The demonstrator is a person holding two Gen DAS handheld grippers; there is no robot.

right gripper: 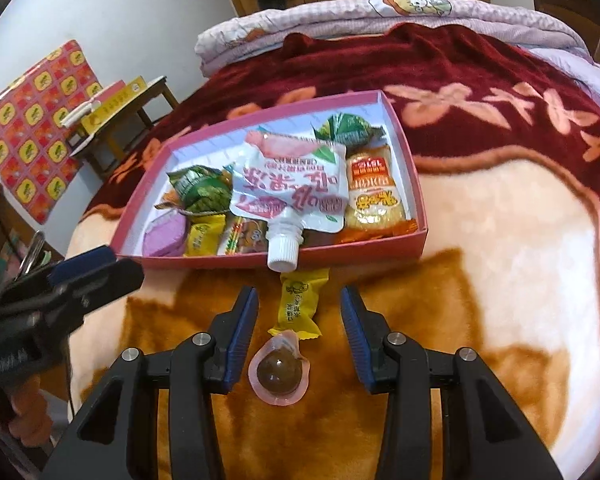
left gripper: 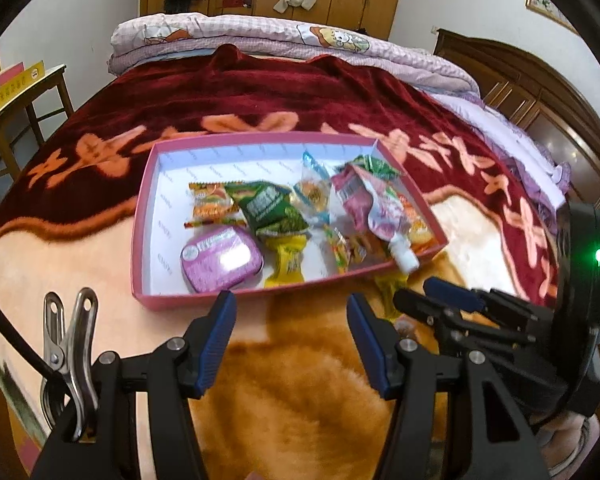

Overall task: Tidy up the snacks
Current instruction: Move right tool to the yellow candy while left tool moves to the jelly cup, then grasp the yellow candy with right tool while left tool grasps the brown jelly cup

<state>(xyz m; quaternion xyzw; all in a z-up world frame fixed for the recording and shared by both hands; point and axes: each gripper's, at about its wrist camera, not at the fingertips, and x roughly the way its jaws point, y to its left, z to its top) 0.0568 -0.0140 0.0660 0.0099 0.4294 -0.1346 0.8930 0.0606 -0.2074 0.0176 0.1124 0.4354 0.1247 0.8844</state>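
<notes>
Just short of the pink tray's (right gripper: 284,260) near edge, both grippers' fingers (right gripper: 356,320) gape empty.

bare blanket (right gripper: 480,240) right of crowded box (right gripper: 418,216)

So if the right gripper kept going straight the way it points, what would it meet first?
Probably the yellow candy lying on the blanket between its open jaws, just past the jelly cup; beyond that, the pouch cap. Depth is unclear.
</notes>
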